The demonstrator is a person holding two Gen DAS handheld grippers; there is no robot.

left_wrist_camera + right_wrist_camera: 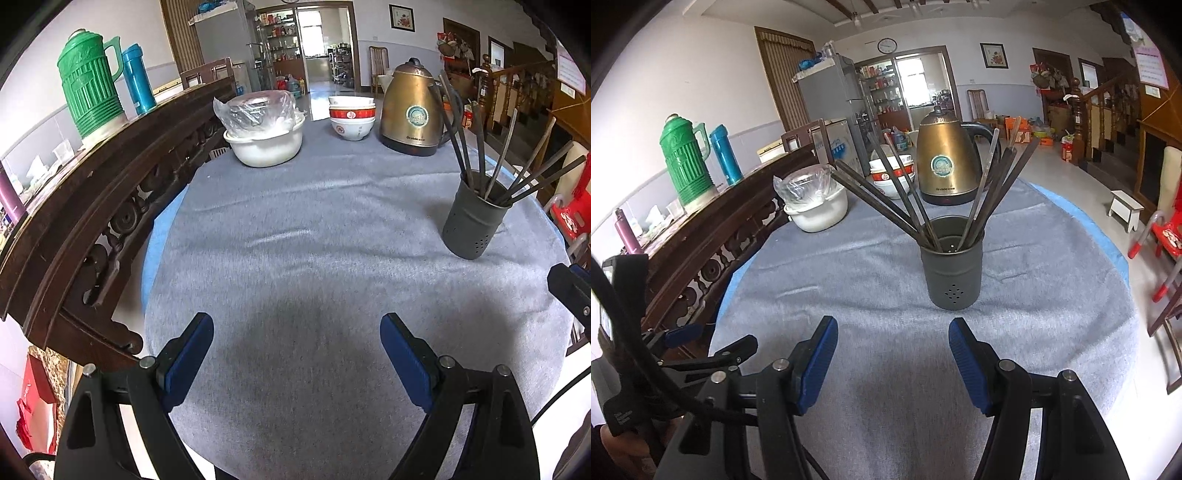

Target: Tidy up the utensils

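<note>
Here, one grey holder [952, 271] stands upright on the grey cloth [871, 266] covering the table, right of its middle and just ahead of the right gripper [893, 363]. About nine dark chopsticks [886, 201] lean out of it in two fans, roughly four to the left and five to the right; the exact count is hard to settle where they overlap. The right gripper's two blue pads stand moderately apart with only cloth between them. The left gripper [297, 363] hovers over bare cloth nearer the wooden rail [110, 192], its two pads spread wide and holding nothing; in its view the holder [471, 221] sits far to the right.

At the far edge of the table are one brass kettle [947, 158], one stack of three red-and-white bowls [351, 116], and one white basin [264, 146] carrying a plastic-wrapped bowl [258, 110]. On the rail stand two flasks: one green [90, 83] and one blue [138, 77].
</note>
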